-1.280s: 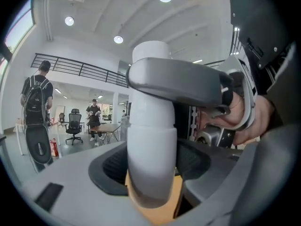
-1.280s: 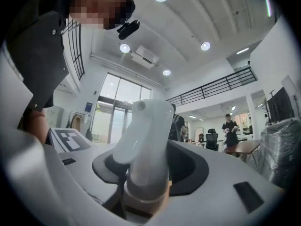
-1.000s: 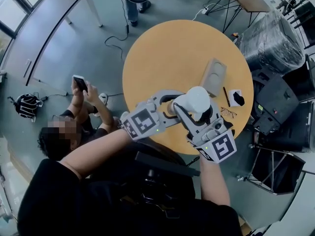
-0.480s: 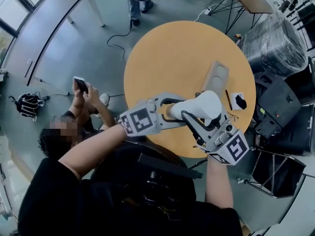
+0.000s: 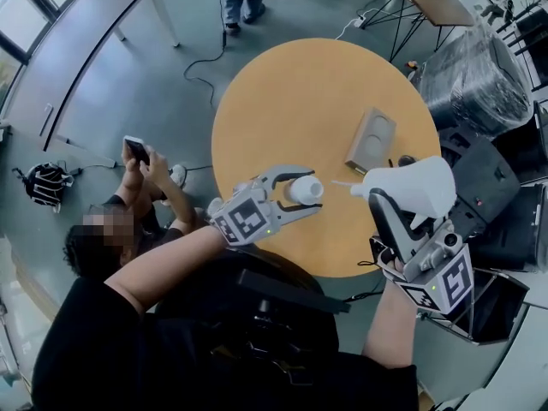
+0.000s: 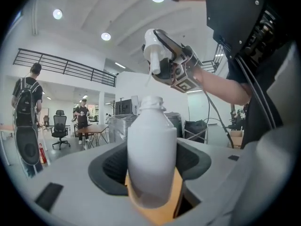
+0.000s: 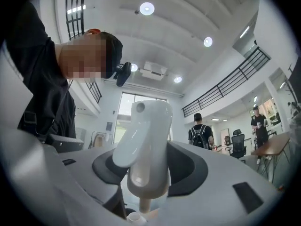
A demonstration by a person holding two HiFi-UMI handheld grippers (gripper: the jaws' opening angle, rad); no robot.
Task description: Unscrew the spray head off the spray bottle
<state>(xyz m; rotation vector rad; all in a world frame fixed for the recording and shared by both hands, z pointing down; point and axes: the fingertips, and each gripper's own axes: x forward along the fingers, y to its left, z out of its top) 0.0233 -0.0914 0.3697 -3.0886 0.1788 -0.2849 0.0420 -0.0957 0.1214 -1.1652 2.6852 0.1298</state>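
Setting: round wooden table (image 5: 282,92) in a hall, viewed from above.
Left gripper (image 5: 295,193): jaws were clamped on the white spray bottle (image 6: 151,145), whose threaded neck stood bare.
Right gripper (image 5: 401,202): jaws were clamped on the white spray head (image 7: 143,140), its dip tube projecting beneath.
Separation: spray head was apart from the bottle, higher and to its right.
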